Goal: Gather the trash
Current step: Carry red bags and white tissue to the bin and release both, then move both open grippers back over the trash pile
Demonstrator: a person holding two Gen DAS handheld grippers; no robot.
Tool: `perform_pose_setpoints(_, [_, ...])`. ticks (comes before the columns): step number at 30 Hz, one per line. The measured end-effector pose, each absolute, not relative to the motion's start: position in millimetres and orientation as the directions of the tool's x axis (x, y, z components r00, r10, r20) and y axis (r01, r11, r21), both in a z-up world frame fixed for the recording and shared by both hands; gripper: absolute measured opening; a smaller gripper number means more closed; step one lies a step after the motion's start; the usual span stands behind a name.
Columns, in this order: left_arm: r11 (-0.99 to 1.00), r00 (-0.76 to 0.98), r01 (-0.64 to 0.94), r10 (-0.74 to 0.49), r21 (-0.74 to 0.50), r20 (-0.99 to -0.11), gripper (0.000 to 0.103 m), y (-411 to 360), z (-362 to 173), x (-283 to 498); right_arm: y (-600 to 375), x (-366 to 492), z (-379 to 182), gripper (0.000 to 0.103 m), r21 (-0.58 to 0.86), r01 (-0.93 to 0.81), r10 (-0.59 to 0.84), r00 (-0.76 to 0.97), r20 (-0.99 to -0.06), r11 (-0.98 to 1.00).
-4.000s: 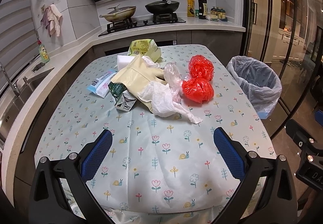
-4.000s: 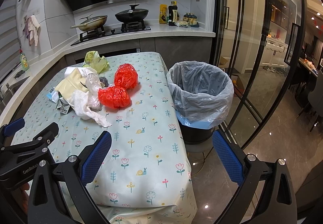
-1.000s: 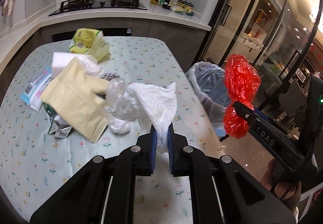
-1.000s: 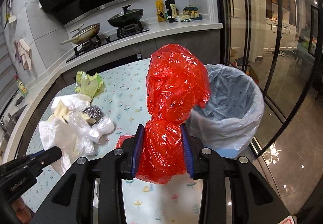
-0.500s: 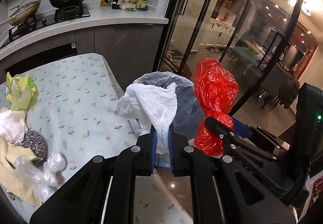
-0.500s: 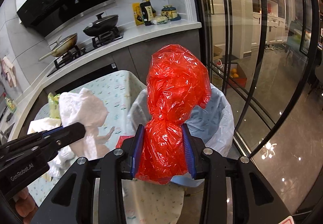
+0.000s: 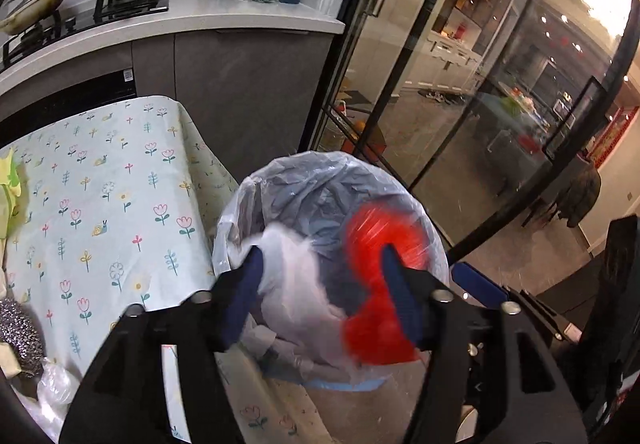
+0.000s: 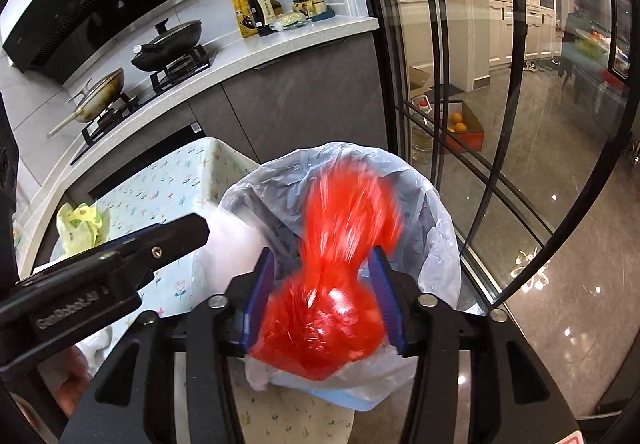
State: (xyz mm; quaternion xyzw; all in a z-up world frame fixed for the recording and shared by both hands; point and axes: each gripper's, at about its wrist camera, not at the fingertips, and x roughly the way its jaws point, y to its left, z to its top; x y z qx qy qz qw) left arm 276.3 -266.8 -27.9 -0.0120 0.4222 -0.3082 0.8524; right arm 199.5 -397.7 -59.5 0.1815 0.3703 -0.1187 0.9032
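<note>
While both sets of jaws are opening over the lined trash bin [image 7: 280, 179], the left gripper [image 7: 320, 292] is parting around a blurred white plastic bag [image 7: 296, 284], and the right gripper [image 8: 320, 296] is widening around a blurred red bag [image 8: 340, 244] still lying between its blue pads, above the bin's liner.

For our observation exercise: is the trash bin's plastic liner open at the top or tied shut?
Open. The liner is folded out over the rim, and its crumpled inside shows, with the red bag and white plastic over the mouth.
</note>
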Motion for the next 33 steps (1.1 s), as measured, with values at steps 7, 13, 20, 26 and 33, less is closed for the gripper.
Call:
perform_pose_setpoints(7, [0.816,0.465,0.509,-0.528,-0.274,-0.71,0.066,-257,-24,275,-393,189,-49,0.062,0.239,0.352,-0.098,0.72,-0.687,0.905])
perform_pose_setpoints(13, [0.831,0.499,0.489,-0.514,-0.263,-0.697,0.073,-229,-10,257,-369,175,-30,0.064,0.213,0.32,-0.103,0.74,-0.664,0.923])
perform_pose_setpoints(20, [0.877,0.592,0.443,-0.441,-0.185,-0.674,0.081,-181,16,229,-323,153,-13,0.068,0.184,0.268,-0.095,0.768,-0.633,0.946])
perform_pose_setpoints(26, [0.914,0.636,0.365,-0.383,-0.177,-0.67,0.083,-121,30,211,-282,138,-2,0.068,0.209,0.213,-0.04,0.783,-0.62,0.954])
perform_pose_setpoints(33, [0.948,0.651,0.258,-0.312,-0.185,-0.692,0.083,-43,30,198,-224,123,1,0.068,0.214,0.141,0.024,0.782,-0.622,0.967])
